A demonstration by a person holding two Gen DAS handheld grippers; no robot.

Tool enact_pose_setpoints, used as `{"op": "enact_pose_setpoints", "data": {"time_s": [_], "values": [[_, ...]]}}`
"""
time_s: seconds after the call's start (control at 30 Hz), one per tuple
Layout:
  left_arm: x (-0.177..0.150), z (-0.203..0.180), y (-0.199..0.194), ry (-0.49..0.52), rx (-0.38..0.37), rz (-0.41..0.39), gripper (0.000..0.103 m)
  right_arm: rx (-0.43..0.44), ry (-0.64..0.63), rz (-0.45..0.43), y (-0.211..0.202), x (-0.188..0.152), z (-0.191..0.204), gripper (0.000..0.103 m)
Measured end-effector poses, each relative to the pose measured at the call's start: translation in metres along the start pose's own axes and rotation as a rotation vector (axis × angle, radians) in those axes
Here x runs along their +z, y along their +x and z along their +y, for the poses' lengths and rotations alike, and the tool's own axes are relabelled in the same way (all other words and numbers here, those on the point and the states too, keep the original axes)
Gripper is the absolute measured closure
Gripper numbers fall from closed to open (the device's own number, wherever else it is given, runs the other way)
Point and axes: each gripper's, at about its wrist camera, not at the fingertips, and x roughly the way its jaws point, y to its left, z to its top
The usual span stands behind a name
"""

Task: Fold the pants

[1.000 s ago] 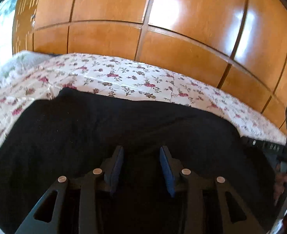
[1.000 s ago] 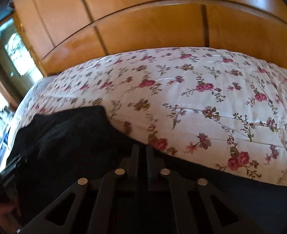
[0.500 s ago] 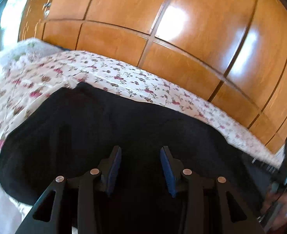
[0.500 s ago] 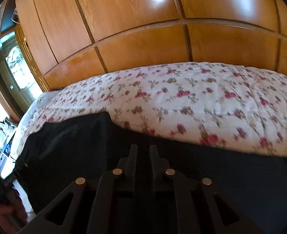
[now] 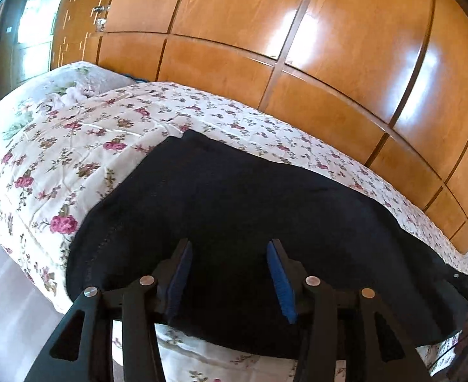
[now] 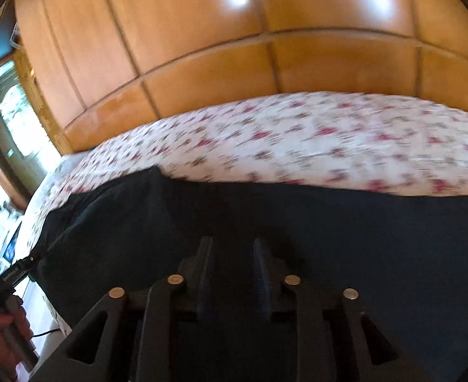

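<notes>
We find the black pants [image 5: 249, 207] lying flat on the flowered bedspread [image 5: 74, 159], filling the lower middle of both views. The left gripper [image 5: 229, 273] hangs above them, its jaws opening, wide apart, nothing between its blue pads. The right gripper [image 6: 232, 270] also hangs over the pants [image 6: 297, 222], jaws opening, narrow, empty. A hand [image 6: 4, 328] shows at lower left. Wooden wardrobe doors [image 5: 265, 31] fill the upper frame.
</notes>
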Motion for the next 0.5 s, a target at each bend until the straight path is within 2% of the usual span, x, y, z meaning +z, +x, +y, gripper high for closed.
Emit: {"op": "enact_pose_setpoints", "data": {"time_s": [0.1,0.23,0.3,0.5], "values": [[0.001,-0.012,-0.004,0.003,-0.042,-0.025,0.053,-0.095,0.087,-0.038,-0.039,-0.004,-0.044,0.059],[0.002,-0.039,-0.007,0.013,-0.164,-0.033,0.050,-0.222,0.203,-0.100,-0.084,-0.012,-0.097,0.058],[0.001,-0.055,-0.002,0.029,-0.216,-0.019,0.047,-0.300,0.274,-0.142,-0.108,-0.018,-0.126,0.056],[-0.014,-0.107,0.017,0.085,-0.338,0.060,0.047,-0.457,0.491,-0.249,-0.158,-0.041,-0.198,0.043]]}}
